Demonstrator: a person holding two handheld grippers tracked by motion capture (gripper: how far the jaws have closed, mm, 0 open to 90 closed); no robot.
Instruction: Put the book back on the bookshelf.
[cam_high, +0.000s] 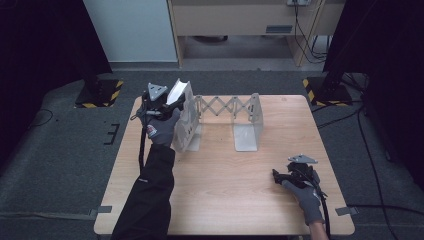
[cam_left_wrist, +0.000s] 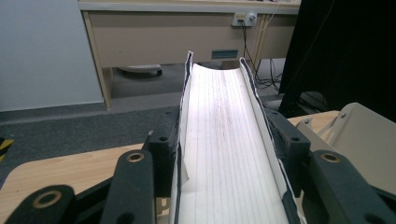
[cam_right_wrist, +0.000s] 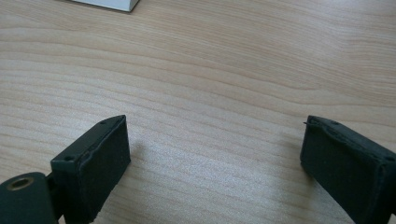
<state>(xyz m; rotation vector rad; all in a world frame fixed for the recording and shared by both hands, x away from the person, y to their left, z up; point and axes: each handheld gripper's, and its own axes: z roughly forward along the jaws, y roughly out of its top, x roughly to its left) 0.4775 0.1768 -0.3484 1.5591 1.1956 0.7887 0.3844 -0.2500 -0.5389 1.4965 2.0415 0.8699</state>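
- Clamping the white-paged, dark-covered book (cam_left_wrist: 229, 154), left gripper (cam_high: 167, 104) holds it fore-edge up, long axis along the jaws; it hangs just left of the grey metal expandable book rack (cam_high: 227, 120), nearest its left end plate
- right gripper (cam_high: 285, 176) rests on the light wooden table (cam_high: 240, 200), jaws apart, well off

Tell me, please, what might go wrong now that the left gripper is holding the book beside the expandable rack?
1. The left gripper is shut on the book by its covers only, page edges up; the pages bow, so the book could slip or sag.
2. The book is beside the rack's end panel, so a sideways move might knock the rack.
3. The right gripper rests open on the table, far off, so nothing steadies the rack.
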